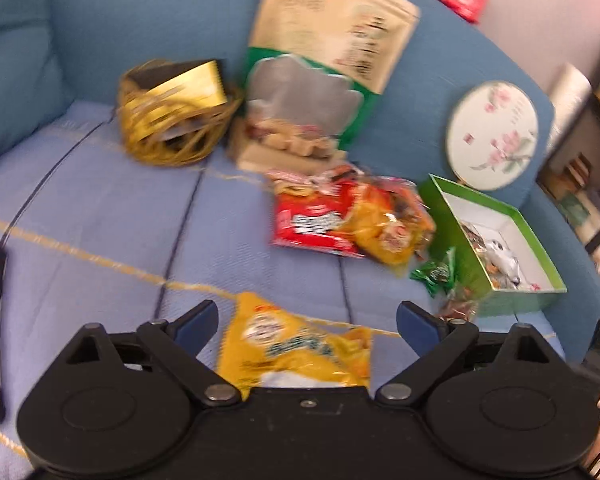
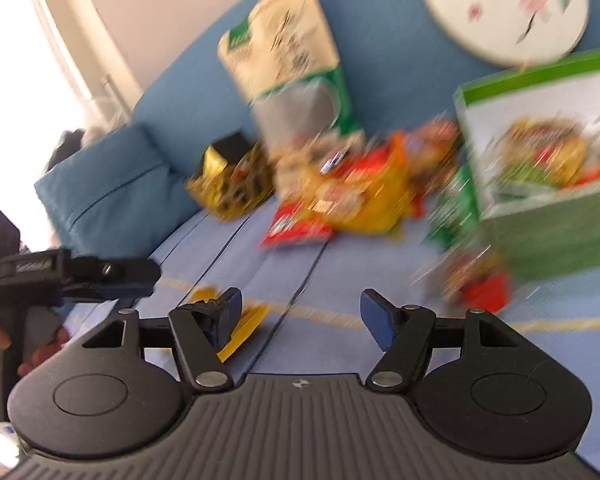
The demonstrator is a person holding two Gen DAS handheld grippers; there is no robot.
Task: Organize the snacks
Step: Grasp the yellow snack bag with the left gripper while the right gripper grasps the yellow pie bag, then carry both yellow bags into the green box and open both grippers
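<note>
Spread wide, the left tongs [image 1: 307, 322] straddle a yellow snack bag [image 1: 296, 354] lying loose on the sofa [image 1: 100, 216]; right tongs [image 2: 300, 314] released. Lower squarely, clamp mid-bag, carry toward the green box [image 1: 512, 240].

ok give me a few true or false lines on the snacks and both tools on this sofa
1. The left tool is clamped on the yellow packet. False: its jaws stand wide open, the packet lying loose between them.
2. The green box is open. True.
3. The round floral tin lies flat inside the green box. False: it leans on the sofa back behind it.
4. The right tool holds nothing. True.
</note>
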